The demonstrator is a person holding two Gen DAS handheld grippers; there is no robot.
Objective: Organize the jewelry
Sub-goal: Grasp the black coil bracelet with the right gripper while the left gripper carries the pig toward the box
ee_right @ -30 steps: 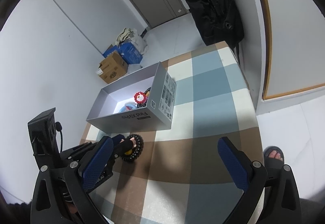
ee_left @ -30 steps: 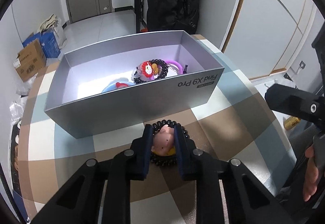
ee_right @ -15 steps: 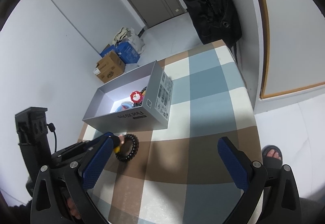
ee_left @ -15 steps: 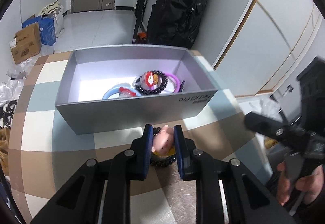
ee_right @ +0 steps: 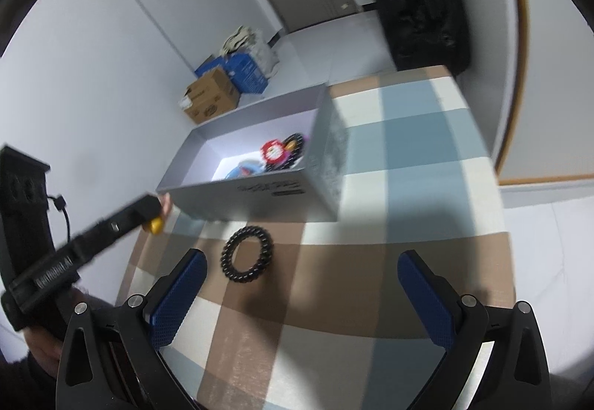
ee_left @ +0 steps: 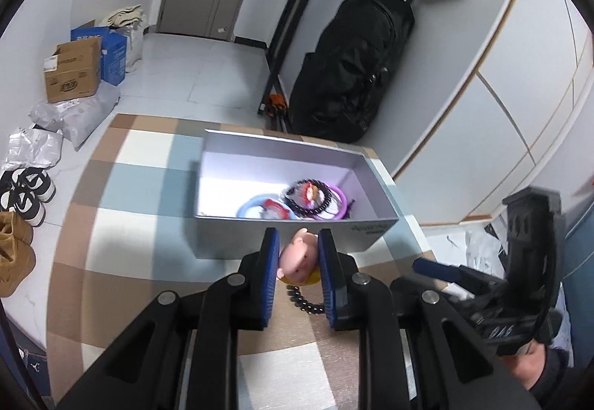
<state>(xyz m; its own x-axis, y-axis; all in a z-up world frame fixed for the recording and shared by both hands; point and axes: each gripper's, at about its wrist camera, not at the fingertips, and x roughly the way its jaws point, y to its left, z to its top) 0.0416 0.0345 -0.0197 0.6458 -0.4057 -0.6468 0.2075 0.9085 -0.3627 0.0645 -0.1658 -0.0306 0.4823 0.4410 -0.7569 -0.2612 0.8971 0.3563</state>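
My left gripper (ee_left: 297,254) is shut on a pink pig charm (ee_left: 299,259) with a yellow base. It is held above the checked tablecloth, just in front of the grey box (ee_left: 297,233). A black coil band (ee_left: 302,302) shows below the charm; in the right wrist view a black coil band (ee_right: 248,253) lies flat on the cloth, apart from the charm (ee_right: 156,224). Whether they are joined I cannot tell. The box (ee_right: 260,187) holds several bracelets (ee_left: 315,196). My right gripper (ee_right: 302,283) is open and empty, near the table's front.
The checked tablecloth (ee_right: 408,150) covers the table. A black bag (ee_left: 349,75) leans on the wall behind it. Cardboard boxes (ee_left: 74,70) and shoes (ee_left: 22,194) lie on the floor to the left. The right gripper body (ee_left: 519,269) shows at right in the left wrist view.
My left gripper has risen with the pig charm and tilted back, so the box looks farther. The black coil band now lies on the cloth. My right gripper moved closer to it.
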